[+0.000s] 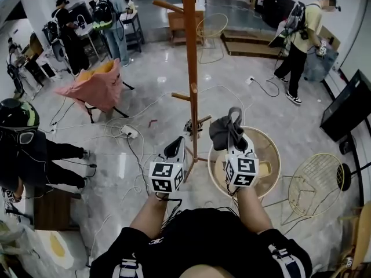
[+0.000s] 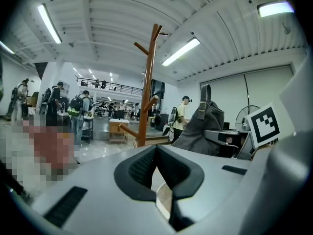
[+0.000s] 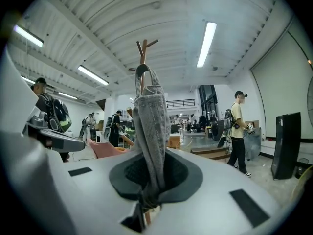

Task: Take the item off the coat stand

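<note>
The grey bag (image 1: pixel 225 129) looks free of the coat stand (image 1: pixel 191 68), pinched in the right gripper (image 1: pixel 235 141) at the stand's 3 o'clock. The left gripper (image 1: pixel 175 149) is closed and empty. Only setting down seems left.

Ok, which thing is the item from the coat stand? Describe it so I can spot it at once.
Find the tall wooden coat stand mid-floor, then the round pale table to its right. Over that table the right gripper is clamped on a soft, dark grey fabric bag. Its upright strap loop sets it apart from the pink cloth far left.
</note>
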### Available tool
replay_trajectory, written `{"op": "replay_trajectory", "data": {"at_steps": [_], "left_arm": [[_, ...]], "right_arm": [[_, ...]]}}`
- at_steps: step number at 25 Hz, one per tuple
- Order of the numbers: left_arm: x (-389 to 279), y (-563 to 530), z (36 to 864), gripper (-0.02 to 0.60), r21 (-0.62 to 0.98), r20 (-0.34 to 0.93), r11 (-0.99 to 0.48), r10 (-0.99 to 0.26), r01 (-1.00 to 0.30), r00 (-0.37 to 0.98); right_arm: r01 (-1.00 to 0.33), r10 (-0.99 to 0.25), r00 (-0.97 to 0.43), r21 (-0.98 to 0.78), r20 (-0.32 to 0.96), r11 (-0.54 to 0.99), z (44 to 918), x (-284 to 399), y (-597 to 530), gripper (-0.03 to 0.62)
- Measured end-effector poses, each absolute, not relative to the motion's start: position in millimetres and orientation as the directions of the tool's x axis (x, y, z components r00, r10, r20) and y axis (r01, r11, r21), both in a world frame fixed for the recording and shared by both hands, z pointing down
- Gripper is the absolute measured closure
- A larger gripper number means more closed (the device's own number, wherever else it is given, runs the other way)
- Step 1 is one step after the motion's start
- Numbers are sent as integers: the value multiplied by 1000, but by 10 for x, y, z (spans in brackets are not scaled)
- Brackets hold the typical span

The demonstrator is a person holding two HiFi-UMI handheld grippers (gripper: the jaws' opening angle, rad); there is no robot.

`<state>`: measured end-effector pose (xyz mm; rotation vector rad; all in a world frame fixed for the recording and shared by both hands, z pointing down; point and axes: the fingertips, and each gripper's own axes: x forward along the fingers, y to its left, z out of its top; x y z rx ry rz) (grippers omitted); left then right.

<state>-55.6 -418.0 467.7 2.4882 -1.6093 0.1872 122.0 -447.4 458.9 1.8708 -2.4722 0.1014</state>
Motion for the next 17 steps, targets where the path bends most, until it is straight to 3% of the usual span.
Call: {"op": "replay_trajectory", "data": {"at_steps": [17], "left_arm": [[-463,-4172,4676,566,66,197,-398,-894,-915,403]], "right_arm": [[-953,-950,-303,-46,69,300,4643,1243,-4439,553]]}}
